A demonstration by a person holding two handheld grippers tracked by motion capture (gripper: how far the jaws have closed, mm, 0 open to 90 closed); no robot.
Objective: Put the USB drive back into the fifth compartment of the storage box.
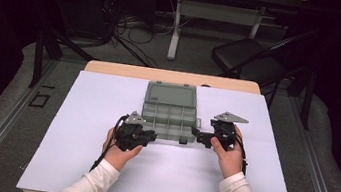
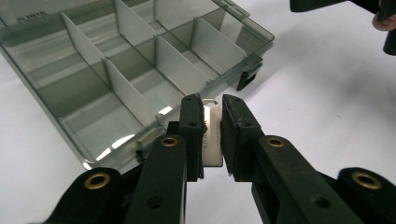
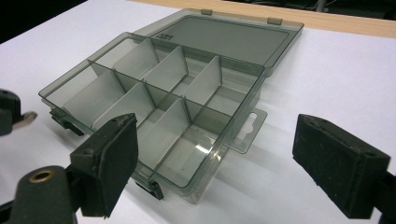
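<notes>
A white sheet (image 1: 98,166) covers my wooden table (image 1: 171,76) in a dark room, with a black chair (image 1: 249,61) behind. The open compartment box (image 1: 170,115) lies in the middle, its compartments bare. My left claw (image 2: 212,133) pinches a small silver metal tag (image 2: 212,135) just beside the box's near corner; my right claw (image 3: 212,168) gapes wide around its other corner.

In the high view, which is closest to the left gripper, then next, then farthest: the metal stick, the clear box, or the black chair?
1. Metal stick, held in the left gripper.
2. Clear box, beside it at mid-table.
3. Black chair, on the floor beyond the table.
</notes>
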